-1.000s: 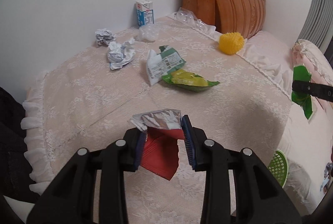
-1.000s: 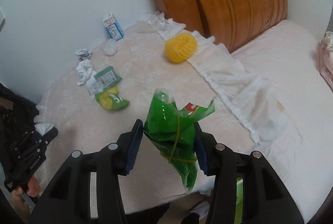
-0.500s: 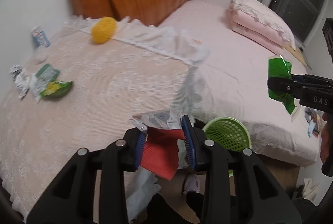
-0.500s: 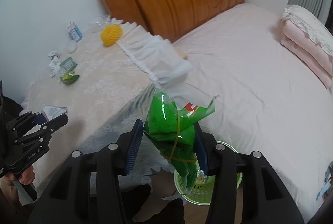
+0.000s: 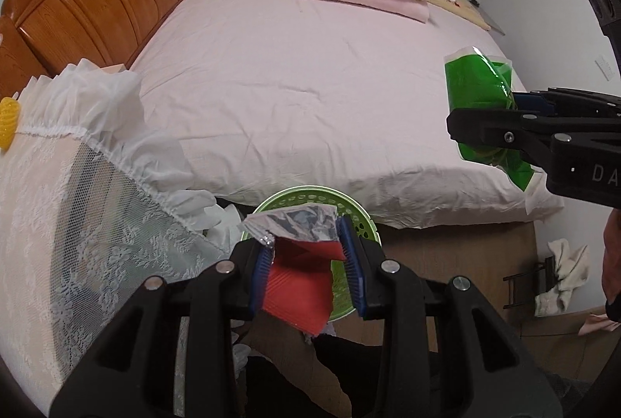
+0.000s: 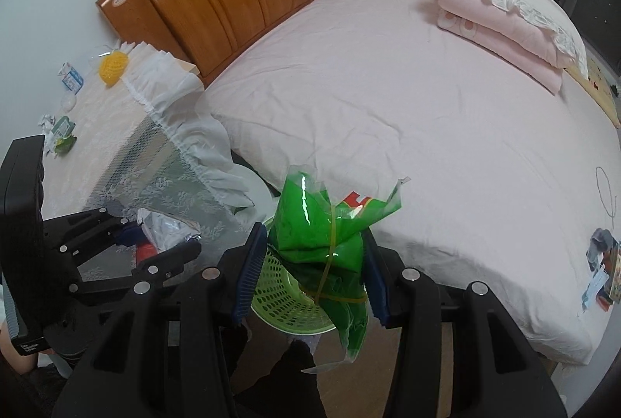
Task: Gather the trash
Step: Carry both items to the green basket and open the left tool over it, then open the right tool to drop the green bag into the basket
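Pink bedsheet fills most of both views, its near edge dropping to a narrow gap beside the lace-covered table, whose frilled edge hangs at the left. Down in that gap stands the green perforated basket, just beside the bed edge; its rim is partly covered in both views, and what lies inside cannot be made out.

In the left-wrist view, the left gripper is clenched on a red wrapper with a torn silver top, directly over the basket. The wrapper's long axis runs along the fingers, silver end away from the camera.

In its own view, the right gripper grasps a green plastic bag, knotted with a yellow band, also above the basket. The bag stands lengthwise between the pads, its flared mouth pointing toward the bed, its tail trailing toward the camera.

On the table's far side, more litter is too small to identify.
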